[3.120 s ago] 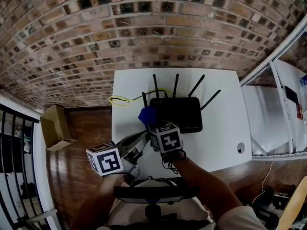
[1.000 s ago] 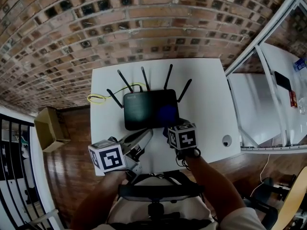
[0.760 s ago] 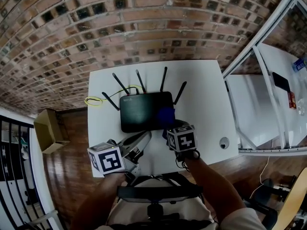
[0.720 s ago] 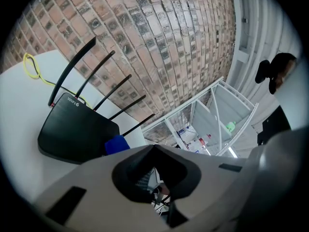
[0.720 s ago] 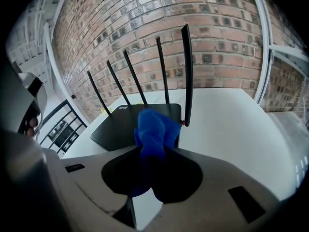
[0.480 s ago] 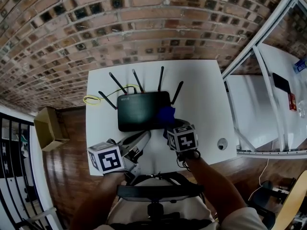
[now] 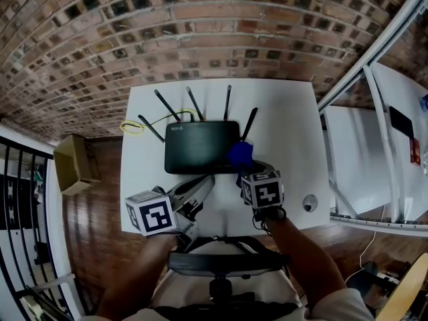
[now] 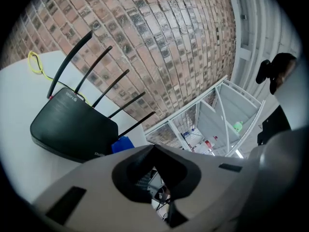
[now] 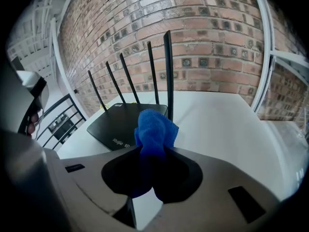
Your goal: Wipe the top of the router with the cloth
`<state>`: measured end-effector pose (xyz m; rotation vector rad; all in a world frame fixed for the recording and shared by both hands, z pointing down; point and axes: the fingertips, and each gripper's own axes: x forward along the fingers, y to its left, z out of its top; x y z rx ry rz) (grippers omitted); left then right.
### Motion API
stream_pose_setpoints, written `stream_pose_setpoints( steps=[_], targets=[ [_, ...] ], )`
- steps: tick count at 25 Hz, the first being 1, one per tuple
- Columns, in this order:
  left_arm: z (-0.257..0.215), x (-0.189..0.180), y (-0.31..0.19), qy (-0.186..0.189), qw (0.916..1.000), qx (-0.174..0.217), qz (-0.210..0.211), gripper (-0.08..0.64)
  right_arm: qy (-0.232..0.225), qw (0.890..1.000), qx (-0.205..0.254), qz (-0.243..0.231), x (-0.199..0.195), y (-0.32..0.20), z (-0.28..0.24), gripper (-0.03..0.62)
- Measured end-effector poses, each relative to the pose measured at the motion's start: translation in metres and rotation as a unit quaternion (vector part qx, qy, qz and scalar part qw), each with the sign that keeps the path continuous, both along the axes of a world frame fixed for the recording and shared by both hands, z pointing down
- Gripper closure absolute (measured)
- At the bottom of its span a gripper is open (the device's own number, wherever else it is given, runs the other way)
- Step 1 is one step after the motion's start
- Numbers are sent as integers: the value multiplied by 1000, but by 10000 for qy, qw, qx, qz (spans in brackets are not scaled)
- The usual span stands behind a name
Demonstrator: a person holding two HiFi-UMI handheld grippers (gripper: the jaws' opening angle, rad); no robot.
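Far left, on the wood floor: open cardboard box (image 7: 75,171). At the back-left corner of the white table (image 7: 287,112): yellow cable (image 7: 132,126), looped, running in behind the router.

Mid-table: black router (image 7: 200,156), lying flat, five antennas (image 7: 194,104) fanned toward the brick wall (image 7: 200,32).

Left gripper (image 8: 155,147): held at the table's front edge, just short of the router's front side, apart from it. Jaws closed tip to tip, nothing between them.

Right gripper (image 9: 153,151): near the router's right front corner. Jaws clamped on the blue cloth (image 7: 239,154), bunched and sticking out past the tips. Cloth placed over the router's right end; contact with the top not clear from any view.

Further right: round hole (image 7: 308,204) in the tabletop near the front-right corner. Beyond the table: white metal frame (image 7: 364,65).
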<state>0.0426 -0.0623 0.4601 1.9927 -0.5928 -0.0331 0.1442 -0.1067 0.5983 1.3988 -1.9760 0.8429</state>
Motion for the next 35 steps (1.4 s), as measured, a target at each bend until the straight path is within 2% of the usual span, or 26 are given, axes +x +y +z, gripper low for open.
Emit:
stream_pose_setpoints(
  steps=[5,11,16,28,35],
  targets=[
    [-1,11,1,-67,9999,18,-123,543,-350,9990,268,34,21,2,-18,479],
    [-9,26,5,9,9997,149,-218,543,-1096,9925,532,117,43,6,-40,479],
    [-15,32,9,40,9989,243,-401,543,-1735,9828,624,81,53,13,-55,479],
    [-19,3,29,117,9934,260,-1115,543,-2619,9625,702,-14,55,31,-72,479],
    [-25,-10,34,283,9918,276,-1215,543,-3294,9406,789,223,45,34,-94,479]
  ],
)
